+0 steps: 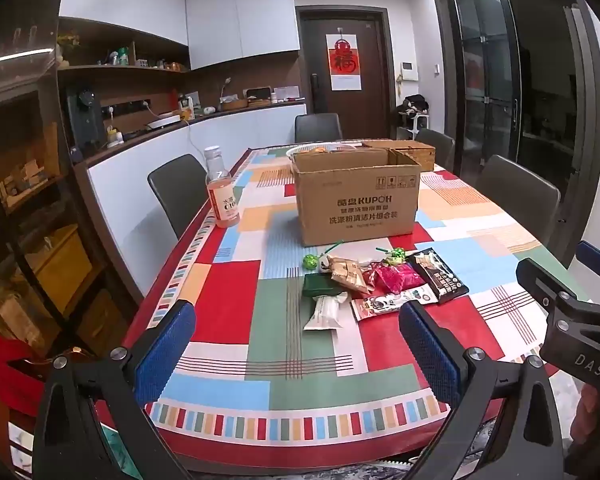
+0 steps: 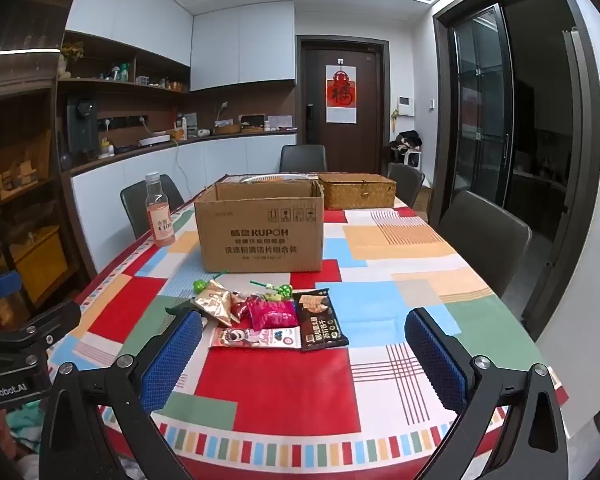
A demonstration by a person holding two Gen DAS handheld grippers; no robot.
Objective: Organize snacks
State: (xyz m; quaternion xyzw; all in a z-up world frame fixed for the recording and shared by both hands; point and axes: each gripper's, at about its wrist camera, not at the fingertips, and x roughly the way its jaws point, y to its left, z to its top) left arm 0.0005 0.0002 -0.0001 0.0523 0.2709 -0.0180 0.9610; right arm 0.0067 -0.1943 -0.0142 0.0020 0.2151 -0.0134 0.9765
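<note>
A small heap of snack packets (image 1: pixel 380 282) (image 2: pixel 268 316) lies on the colourful tablecloth in front of an open cardboard box (image 1: pixel 356 200) (image 2: pixel 260 230). In the heap are a pink packet (image 2: pixel 272 314), a black packet (image 2: pixel 320 320), a gold pouch (image 2: pixel 216 300), a white packet (image 1: pixel 326 312), a dark green packet (image 1: pixel 320 285) and green lollipops (image 1: pixel 311 261). My left gripper (image 1: pixel 296 356) hangs open near the table's front edge, short of the heap, with nothing between its fingers. My right gripper (image 2: pixel 304 354) is open too, just before the heap, and shows at the right edge of the left wrist view.
A bottle of pink drink (image 1: pixel 222 192) (image 2: pixel 160 214) stands at the table's left edge. A woven basket (image 2: pixel 356 190) and a white bowl (image 1: pixel 320 148) sit behind the box. Grey chairs (image 2: pixel 484 236) ring the table (image 2: pixel 380 360). A counter runs along the left wall.
</note>
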